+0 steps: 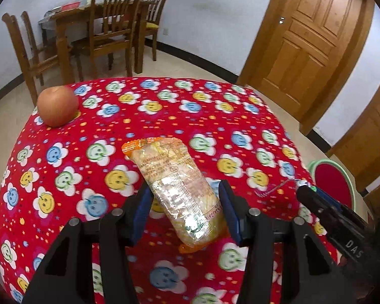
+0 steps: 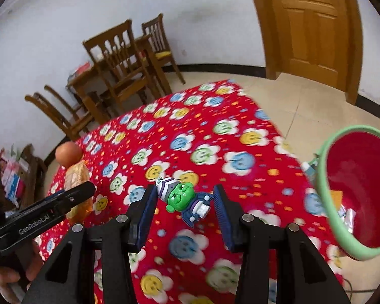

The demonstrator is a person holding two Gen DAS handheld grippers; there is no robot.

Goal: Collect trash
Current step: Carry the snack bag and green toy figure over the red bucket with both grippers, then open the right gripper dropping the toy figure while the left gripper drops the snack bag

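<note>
An orange and clear snack packet lies on the red flowered tablecloth. My left gripper is open with a finger on each side of the packet's near half. The packet also shows in the right wrist view, partly behind the left gripper. My right gripper is open around a green and purple toy figure that lies on the cloth. A green-rimmed red bin stands off the table's right edge with some wrappers inside.
An apple sits near the table's far left edge. A wooden dining table and chairs stand by the far wall. A wooden door is at the right. The bin also shows in the left wrist view.
</note>
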